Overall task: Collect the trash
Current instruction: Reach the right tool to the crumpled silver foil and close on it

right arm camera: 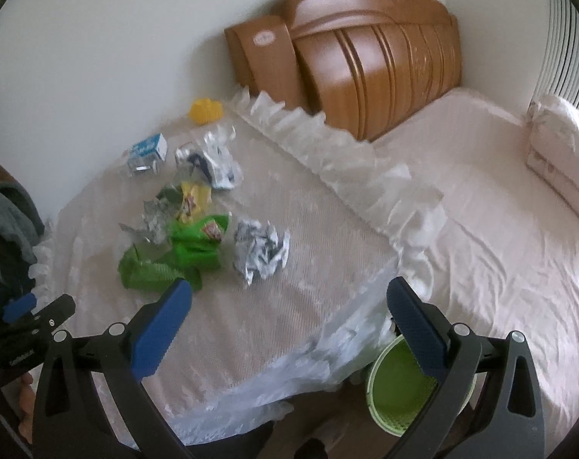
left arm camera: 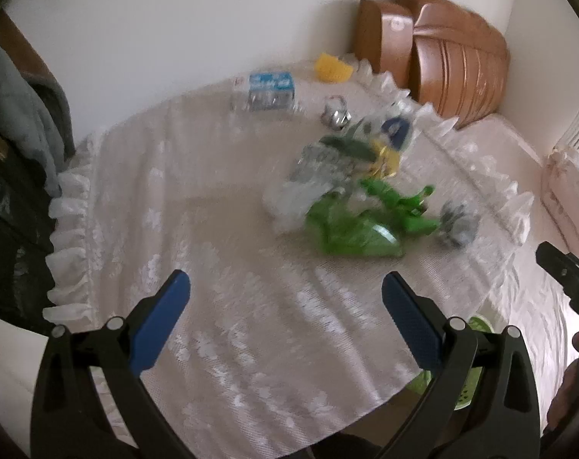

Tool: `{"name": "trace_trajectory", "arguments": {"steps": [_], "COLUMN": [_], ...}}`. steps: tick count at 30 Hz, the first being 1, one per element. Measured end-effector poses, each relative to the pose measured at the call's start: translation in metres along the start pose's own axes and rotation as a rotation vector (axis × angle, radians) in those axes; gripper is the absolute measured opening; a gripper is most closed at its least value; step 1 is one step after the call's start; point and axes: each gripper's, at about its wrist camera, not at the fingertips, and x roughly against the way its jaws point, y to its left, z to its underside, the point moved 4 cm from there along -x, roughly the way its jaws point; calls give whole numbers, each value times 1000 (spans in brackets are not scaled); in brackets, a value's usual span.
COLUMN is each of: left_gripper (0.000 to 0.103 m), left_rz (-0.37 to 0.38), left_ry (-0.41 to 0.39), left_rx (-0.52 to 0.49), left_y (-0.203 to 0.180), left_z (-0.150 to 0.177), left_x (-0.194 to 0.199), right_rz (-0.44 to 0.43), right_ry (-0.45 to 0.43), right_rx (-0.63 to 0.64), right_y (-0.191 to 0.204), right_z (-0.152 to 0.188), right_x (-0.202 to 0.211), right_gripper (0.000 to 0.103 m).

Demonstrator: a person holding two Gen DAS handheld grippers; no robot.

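Note:
Trash lies on a round table with a white lace cloth (left arm camera: 213, 267). A green wrapper (left arm camera: 350, 225) (right arm camera: 182, 252), a crumpled silver-grey paper ball (left arm camera: 457, 222) (right arm camera: 260, 248), a clear plastic wrapper (left arm camera: 312, 179), a yellow wrapper (right arm camera: 193, 199), a blue-and-white wrapper (right arm camera: 213, 160) and a plastic bottle with a blue label (left arm camera: 268, 91) (right arm camera: 146, 153) lie there. My left gripper (left arm camera: 285, 298) is open and empty above the near part of the table. My right gripper (right arm camera: 289, 302) is open and empty above the table's right edge. A green bin (right arm camera: 404, 386) stands below that edge.
A yellow object (left arm camera: 333, 67) sits at the table's far edge. A wooden headboard (right arm camera: 365, 65) leans on the wall. A bed with pale sheets (right arm camera: 499, 229) lies right of the table. Dark clothes (left arm camera: 18, 122) hang at the left.

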Motion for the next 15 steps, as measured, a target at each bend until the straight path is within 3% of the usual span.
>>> {"name": "trace_trajectory", "arguments": {"steps": [15], "left_gripper": [96], "left_rz": [61], "left_ry": [63], "left_rx": [-23], "left_y": [13], "left_z": [-21], "left_x": [-49], "right_rz": [38], "right_ry": [90], "right_rx": [-78], "right_y": [-6], "right_z": [19], "right_x": [-32], "right_gripper": [101]}}
